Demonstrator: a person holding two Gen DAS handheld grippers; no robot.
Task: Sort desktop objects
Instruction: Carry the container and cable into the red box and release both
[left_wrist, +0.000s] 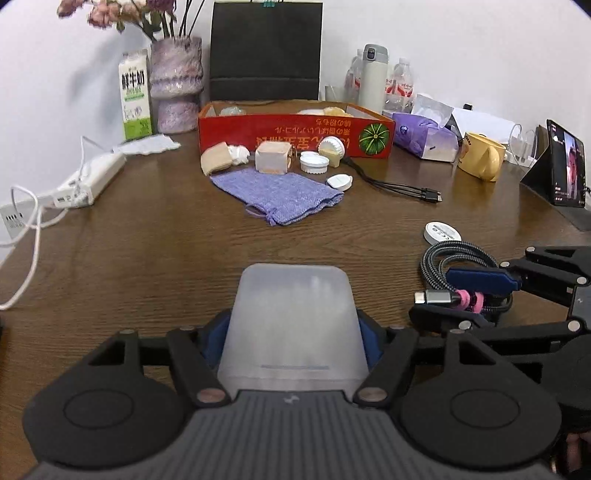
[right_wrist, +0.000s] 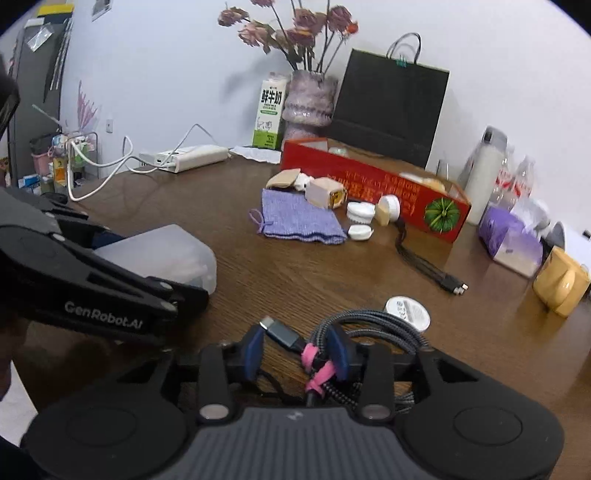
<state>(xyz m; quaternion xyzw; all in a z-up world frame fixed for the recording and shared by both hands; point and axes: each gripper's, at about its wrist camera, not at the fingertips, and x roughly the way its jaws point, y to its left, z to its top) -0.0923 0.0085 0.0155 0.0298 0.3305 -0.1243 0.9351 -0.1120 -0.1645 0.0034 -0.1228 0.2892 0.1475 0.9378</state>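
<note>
My left gripper (left_wrist: 293, 328) is shut on a frosted translucent plastic box (left_wrist: 293, 321), held low over the wooden table (left_wrist: 155, 243); the box also shows in the right wrist view (right_wrist: 166, 254). My right gripper (right_wrist: 297, 349) is shut on a coiled braided grey cable (right_wrist: 373, 328) bound with pink ties, its USB-C plug sticking out to the left. In the left wrist view the right gripper (left_wrist: 469, 295) and cable (left_wrist: 454, 258) sit at the right. A white round disc (right_wrist: 408, 310) lies just beyond the cable.
A red cardboard box (left_wrist: 295, 134) stands at the back centre, with a purple cloth pouch (left_wrist: 280, 195), white lids (left_wrist: 314, 162), small packets and a black cable (left_wrist: 402, 186) before it. A yellow mug (left_wrist: 480, 157), tissue pack, tablet, bottles, vase, milk carton and power strip (left_wrist: 92, 181) ring the table.
</note>
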